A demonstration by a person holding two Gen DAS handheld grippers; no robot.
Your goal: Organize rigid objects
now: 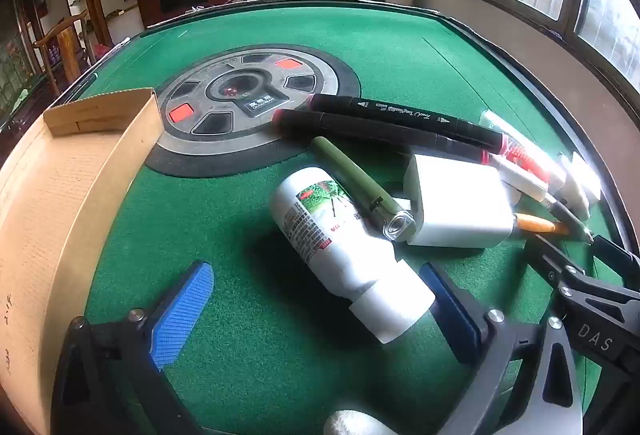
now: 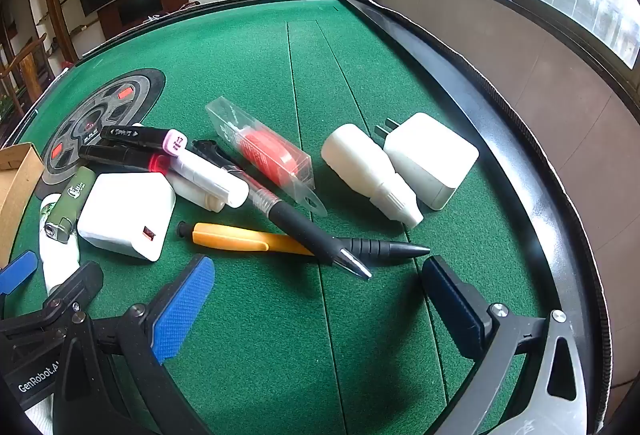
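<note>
R gripper (image 2: 316, 299) fingers wide apart over green felt (image 2: 248, 75); black pen (image 2: 304, 227) crosses orange pen (image 2: 240, 238).

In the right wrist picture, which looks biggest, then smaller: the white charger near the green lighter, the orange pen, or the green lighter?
1. White charger, the bulkiest.
2. Orange pen, longer but thin.
3. Green lighter, partly hidden, so unsure.

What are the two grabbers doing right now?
Left gripper: open, holding nothing; the white bottle lies between its fingers.
Right gripper: open, holding nothing.
</note>
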